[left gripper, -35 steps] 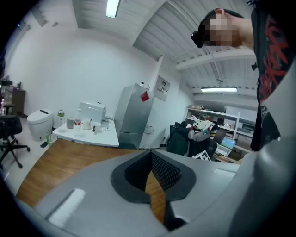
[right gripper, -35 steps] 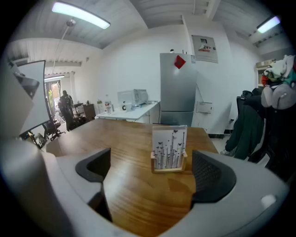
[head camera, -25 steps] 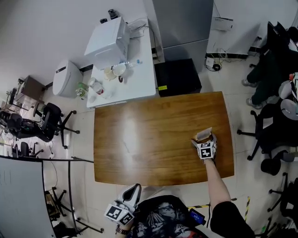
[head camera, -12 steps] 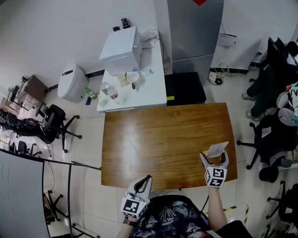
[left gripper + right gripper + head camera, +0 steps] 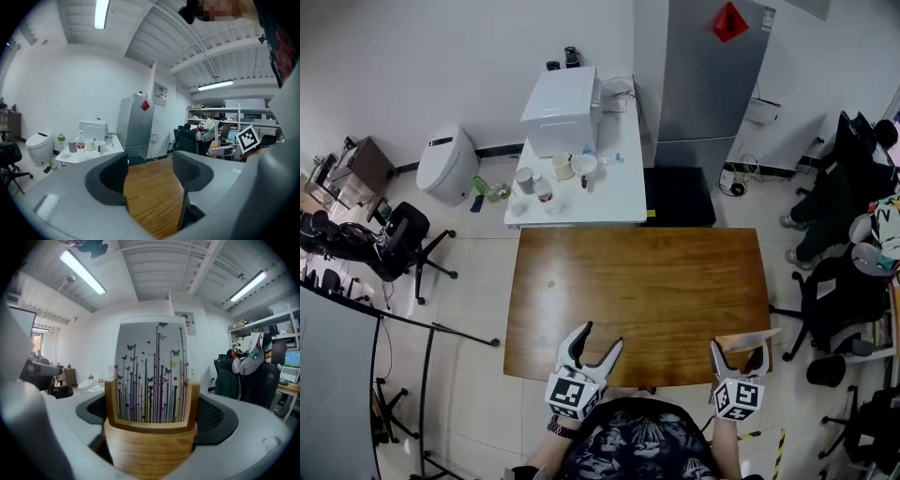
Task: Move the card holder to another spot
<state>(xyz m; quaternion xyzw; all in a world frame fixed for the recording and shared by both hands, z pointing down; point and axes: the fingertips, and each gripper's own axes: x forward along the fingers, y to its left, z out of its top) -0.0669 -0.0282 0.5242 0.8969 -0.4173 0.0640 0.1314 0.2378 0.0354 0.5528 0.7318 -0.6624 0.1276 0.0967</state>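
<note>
Card holder, its patterned card upright, sits clamped in the right gripper at the table's five o'clock edge; left gripper, at nine o'clock from it, is opening with nothing between its jaws

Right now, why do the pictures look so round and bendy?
Left gripper view and right gripper view: a wide lens bends the room, corners go black; right gripper view: the card holder looms huge; head view: soft sheen on the table.

wooden table, white counter, tiled floor
</note>
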